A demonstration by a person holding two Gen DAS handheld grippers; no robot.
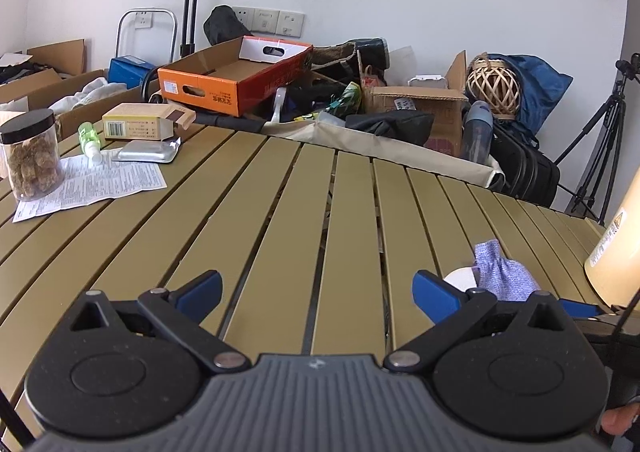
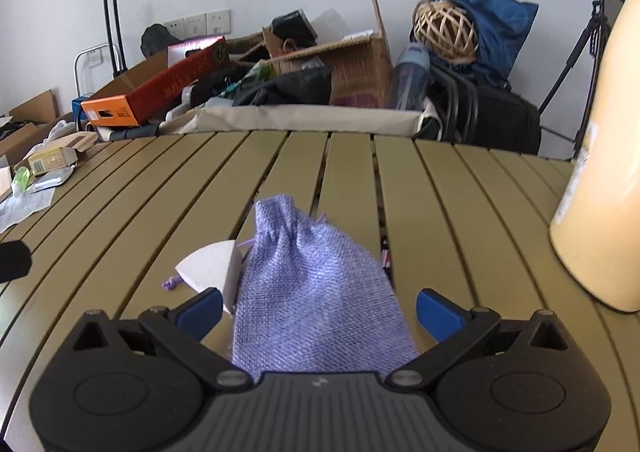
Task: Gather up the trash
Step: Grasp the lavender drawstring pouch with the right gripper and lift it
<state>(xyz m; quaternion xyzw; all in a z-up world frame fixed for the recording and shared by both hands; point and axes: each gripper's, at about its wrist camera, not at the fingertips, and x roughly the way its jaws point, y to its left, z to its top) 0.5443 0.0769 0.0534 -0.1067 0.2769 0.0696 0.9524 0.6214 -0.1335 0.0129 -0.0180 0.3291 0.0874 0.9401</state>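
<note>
Right tongs (image 2: 319,312) spread wide astride purple pouch (image 2: 316,292) lying on desk (image 2: 420,188), paper scrap (image 2: 210,266) alongside. Left tongs (image 1: 318,294) spread, empty. Step: reaching; next, probably pinch the pouch.

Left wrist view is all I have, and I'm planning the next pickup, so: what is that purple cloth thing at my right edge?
Observer: A purple drawstring pouch, lying flat on the slatted table, between the open blue fingers of the right hand-held gripper.
Operator: Is it gripped?
Observer: No, the jaws stand wide on either side without touching it.
Operator: And the white bit beside it?
Observer: A folded white paper piece, tucked against the pouch's left side, with a knotted purple cord end next to it.
Operator: What's the cream thing to the right?
Observer: A tall cream container, standing apart from the pouch.
</note>
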